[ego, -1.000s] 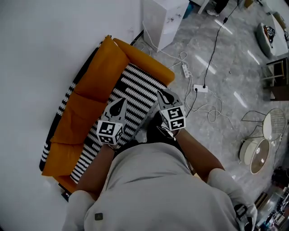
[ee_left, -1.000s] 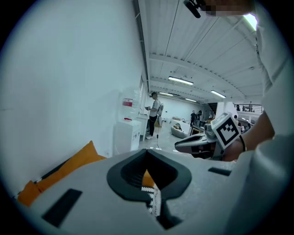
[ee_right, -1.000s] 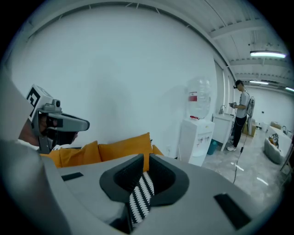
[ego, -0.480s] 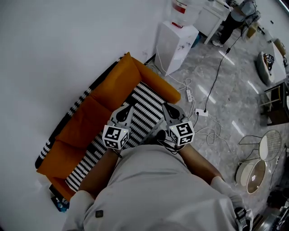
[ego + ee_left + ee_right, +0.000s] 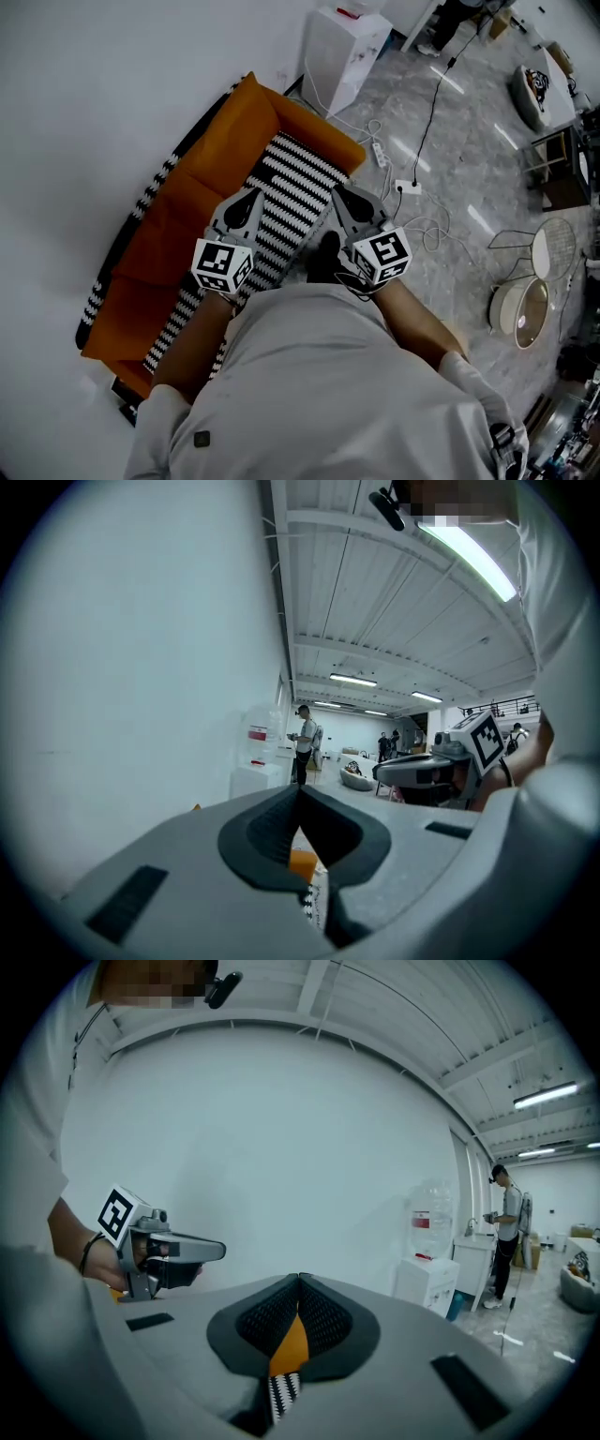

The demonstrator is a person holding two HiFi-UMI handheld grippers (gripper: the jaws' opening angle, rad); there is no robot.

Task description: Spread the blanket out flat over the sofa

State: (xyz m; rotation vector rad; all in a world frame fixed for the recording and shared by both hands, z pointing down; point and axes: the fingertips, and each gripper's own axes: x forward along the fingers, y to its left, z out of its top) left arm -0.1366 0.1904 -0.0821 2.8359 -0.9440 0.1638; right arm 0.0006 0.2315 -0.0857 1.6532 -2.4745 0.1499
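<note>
An orange sofa (image 5: 178, 216) stands against the white wall. A black-and-white striped blanket (image 5: 286, 192) lies in a long band along its seat, and more striped cloth hangs behind the backrest (image 5: 112, 272). My left gripper (image 5: 246, 208) hovers over the middle of the band and my right gripper (image 5: 345, 197) over its front edge. Both are shut, tips meeting, with nothing visible between them. In the left gripper view (image 5: 300, 789) and the right gripper view (image 5: 300, 1279), sofa and stripes show through the gap behind the pads.
A white water dispenser (image 5: 342, 47) stands past the sofa's far end. A power strip with cables (image 5: 403, 183) lies on the marble floor to the right. Round appliances (image 5: 520, 314) sit further right. A person (image 5: 506, 1232) stands far off.
Both grippers have come up toward the head camera, their marker cubes now looking larger. The blanket lies along the seat as before.
</note>
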